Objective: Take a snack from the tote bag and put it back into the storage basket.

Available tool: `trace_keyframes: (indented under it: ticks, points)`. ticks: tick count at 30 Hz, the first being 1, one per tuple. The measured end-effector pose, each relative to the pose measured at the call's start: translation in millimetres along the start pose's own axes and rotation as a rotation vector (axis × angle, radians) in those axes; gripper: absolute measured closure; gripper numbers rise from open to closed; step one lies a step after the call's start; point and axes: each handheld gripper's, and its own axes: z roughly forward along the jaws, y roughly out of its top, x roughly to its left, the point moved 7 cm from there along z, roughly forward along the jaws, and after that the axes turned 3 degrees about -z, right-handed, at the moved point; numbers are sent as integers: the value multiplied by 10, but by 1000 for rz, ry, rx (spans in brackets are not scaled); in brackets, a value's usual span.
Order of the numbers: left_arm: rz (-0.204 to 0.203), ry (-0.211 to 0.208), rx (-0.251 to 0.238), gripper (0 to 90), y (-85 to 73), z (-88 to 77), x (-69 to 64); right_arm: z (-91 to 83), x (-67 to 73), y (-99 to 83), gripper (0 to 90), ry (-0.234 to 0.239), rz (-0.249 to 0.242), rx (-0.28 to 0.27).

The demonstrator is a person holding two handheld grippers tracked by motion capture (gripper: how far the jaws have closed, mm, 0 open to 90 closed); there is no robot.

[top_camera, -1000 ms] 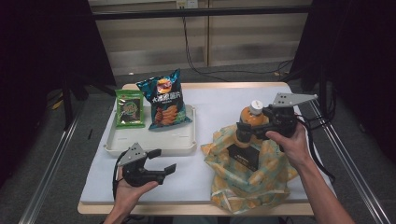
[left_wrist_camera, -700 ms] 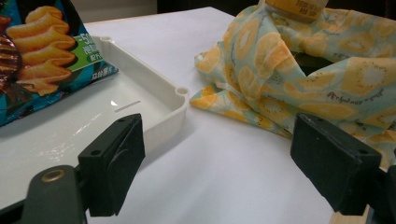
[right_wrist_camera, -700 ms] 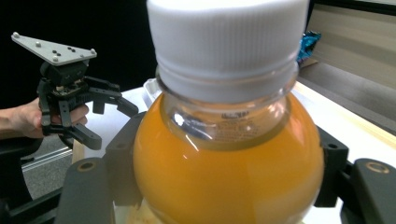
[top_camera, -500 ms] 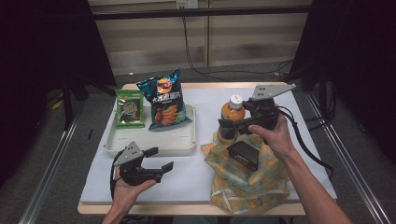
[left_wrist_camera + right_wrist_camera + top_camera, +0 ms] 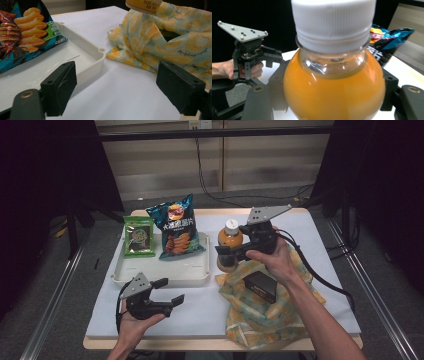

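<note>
right gripper (image 5: 226,256): we see its jaws clamped on the round body of the orange juice bottle (image 5: 229,245), one pad at each side; in the right gripper view the bottle (image 5: 334,82) stands upright between the jaws, white cap on top.
orange juice bottle: we find it held off the table (image 5: 310,227), above the far left edge of the fruit-print cloth bag (image 5: 260,312), just right of the white tray (image 5: 160,272).
left gripper (image 5: 170,292): we see its jaws wide apart with nothing between them, held in a hand at the near left of the table, just near of the tray.
left gripper view: we look between the spread jaws at bare table, with the tray corner (image 5: 98,56) to the left and the bag (image 5: 160,42) to the right.
white tray: we note a chip bag (image 5: 175,227) leaning at its far side and a small green packet (image 5: 138,236) to the left of that.
fruit-print cloth bag: we see a dark box (image 5: 260,286) lying in its open mouth.
</note>
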Motion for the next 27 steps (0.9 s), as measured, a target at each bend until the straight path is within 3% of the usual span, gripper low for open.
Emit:
trace_keyframes:
  ticks: [7, 10, 20, 25, 26, 27]
  points:
    - [0, -8, -5, 167, 0, -3, 15, 239, -2, 3, 303, 30, 5, 9]
    - [6, 2, 1, 167, -1, -13, 18, 369, -65, -47, 303, 34, 26, 16]
    - [0, -22, -10, 167, 5, 15, 9, 621, -166, -147, 303, 43, 55, 34]
    - [7, 3, 2, 167, 4, 14, 11, 745, -139, -98, 303, 50, 32, 51]
    - [9, -27, -2, 167, 5, 17, -2, 767, -136, -98, 303, 64, 47, 45]
    - [19, -28, 1, 167, 2, 15, -5, 783, -156, -121, 303, 62, 52, 48]
